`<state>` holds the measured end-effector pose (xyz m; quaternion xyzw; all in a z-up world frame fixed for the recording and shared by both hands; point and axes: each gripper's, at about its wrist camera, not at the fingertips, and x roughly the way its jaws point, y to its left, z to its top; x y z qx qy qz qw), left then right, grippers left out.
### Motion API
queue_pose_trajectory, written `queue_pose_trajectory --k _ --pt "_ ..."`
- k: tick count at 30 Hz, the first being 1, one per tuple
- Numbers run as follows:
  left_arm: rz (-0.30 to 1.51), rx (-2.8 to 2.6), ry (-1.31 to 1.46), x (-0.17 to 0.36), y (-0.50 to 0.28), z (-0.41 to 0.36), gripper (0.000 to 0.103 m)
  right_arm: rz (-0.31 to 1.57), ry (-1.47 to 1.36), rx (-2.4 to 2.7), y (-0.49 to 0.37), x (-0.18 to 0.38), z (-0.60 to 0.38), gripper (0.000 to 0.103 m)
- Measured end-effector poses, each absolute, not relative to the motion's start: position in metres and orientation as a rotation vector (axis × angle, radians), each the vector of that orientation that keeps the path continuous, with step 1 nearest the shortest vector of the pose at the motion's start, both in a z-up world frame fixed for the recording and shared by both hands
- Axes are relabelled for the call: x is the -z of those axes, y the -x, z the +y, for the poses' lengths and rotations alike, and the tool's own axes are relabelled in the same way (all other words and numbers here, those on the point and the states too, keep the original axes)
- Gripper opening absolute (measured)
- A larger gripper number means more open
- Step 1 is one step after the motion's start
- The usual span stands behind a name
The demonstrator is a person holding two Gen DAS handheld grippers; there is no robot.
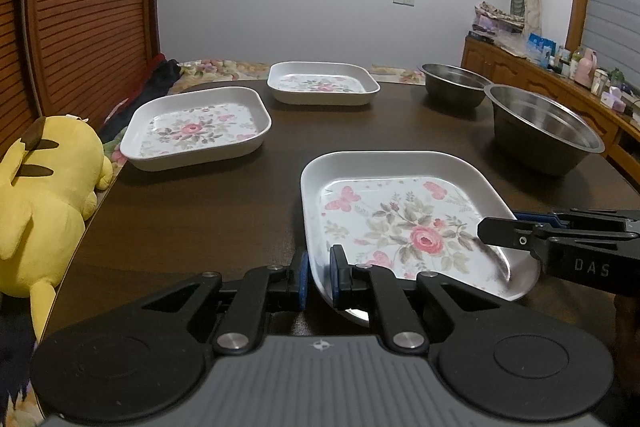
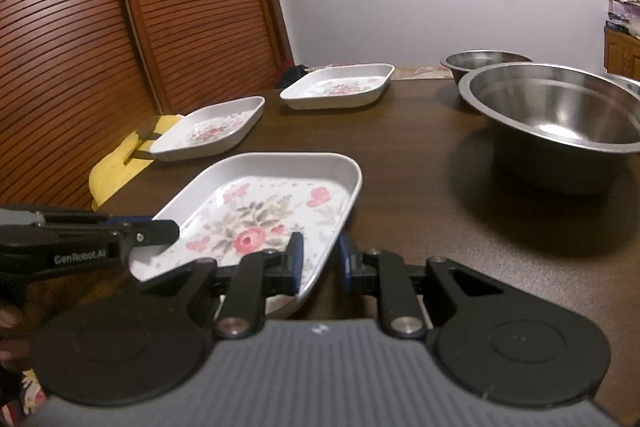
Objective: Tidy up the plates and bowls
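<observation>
Desk [image 1: 192, 227]: This is the biggest thing here. It is dark brown wood, and all the plates and bowls sit on it so I can sort them. One desk.

Steel bowls: Two. The big steel bowl [image 1: 544, 135] sits on my right side, and the small steel bowl [image 1: 454, 83] is just behind it, near the far edge. I think they stay close so one can go inside the other.

Flower plates: Three, all white with pink roses. The near plate [image 1: 400, 223] is right in front of me, at the edge of the desk closest to me. The middle plate [image 1: 196, 127] sits flat on the left. The far plate [image 1: 322, 83] sits flat at the back. They lie well apart, so none is stacked yet.

Why I hold the near plate with both hands: It is wide and shallow, so one pinch could let it tip. Its corner closest to me looks lifted a bit off the desk.

Left hand-held gripper [image 1: 318, 277]: Closed tight on the near plate's rim, one pad outside and one inside.

Right hand-held gripper [image 2: 320, 263]: Also pinching that plate, on its right rim, with the wall squeezed between the pads.

Yellow plush toy [image 1: 44, 195]: One. It lies beside the desk on the left, not part of my job.
</observation>
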<state>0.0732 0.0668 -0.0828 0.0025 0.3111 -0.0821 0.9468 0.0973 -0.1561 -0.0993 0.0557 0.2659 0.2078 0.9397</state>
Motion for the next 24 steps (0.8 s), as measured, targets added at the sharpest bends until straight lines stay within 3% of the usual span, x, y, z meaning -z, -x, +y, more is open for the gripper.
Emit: queue_pose_trajectory --k 9,12,15,20,24 --pt "0.631 0.16 0.002 0.082 -0.074 0.067 0.014 0.528 -0.107 -0.424 -0.095 0.1 -0.157 0.022" --pt "0.625 0.15 0.005 0.081 -0.074 0.069 0.021 0.528 -0.118 -0.425 -0.095 0.1 -0.158 0.024" --pt "0.614 0.142 0.003 0.077 -0.073 0.072 0.026 0.519 -0.128 -0.41 -0.095 0.097 -0.162 0.04" --pt "0.574 0.13 0.003 0.062 -0.074 0.083 0.041 0.482 -0.12 -0.402 -0.094 0.082 -0.169 0.04" --pt "0.54 0.107 -0.011 0.049 -0.085 0.095 0.046 0.448 -0.091 -0.437 -0.104 0.06 -0.166 0.041"
